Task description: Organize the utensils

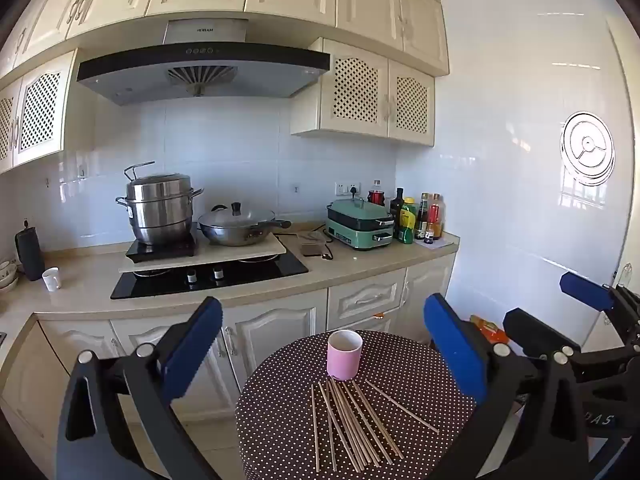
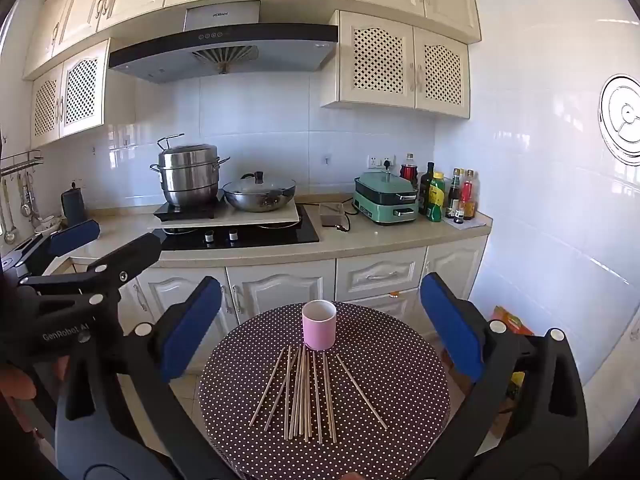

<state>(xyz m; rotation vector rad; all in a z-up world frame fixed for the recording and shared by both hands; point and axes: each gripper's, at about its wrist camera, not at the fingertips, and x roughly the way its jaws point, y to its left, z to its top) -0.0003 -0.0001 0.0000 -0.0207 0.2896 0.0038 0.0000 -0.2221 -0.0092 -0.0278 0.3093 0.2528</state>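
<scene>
hovering wide open and empty, your left gripper [image 1: 324, 344] and right gripper [image 2: 320, 320] face loose chopsticks [image 2: 308, 392] fanned on the table [image 2: 400, 420] before the pink cup [image 2: 319, 324]; nothing's gathered yet, so descend and pinch one stick.

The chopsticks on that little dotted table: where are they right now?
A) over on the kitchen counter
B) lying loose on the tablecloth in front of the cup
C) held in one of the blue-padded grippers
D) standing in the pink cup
B: the chopsticks lie fanned out flat on the dotted tablecloth just in front of the pink cup, and both grippers are open and hold nothing.
</scene>
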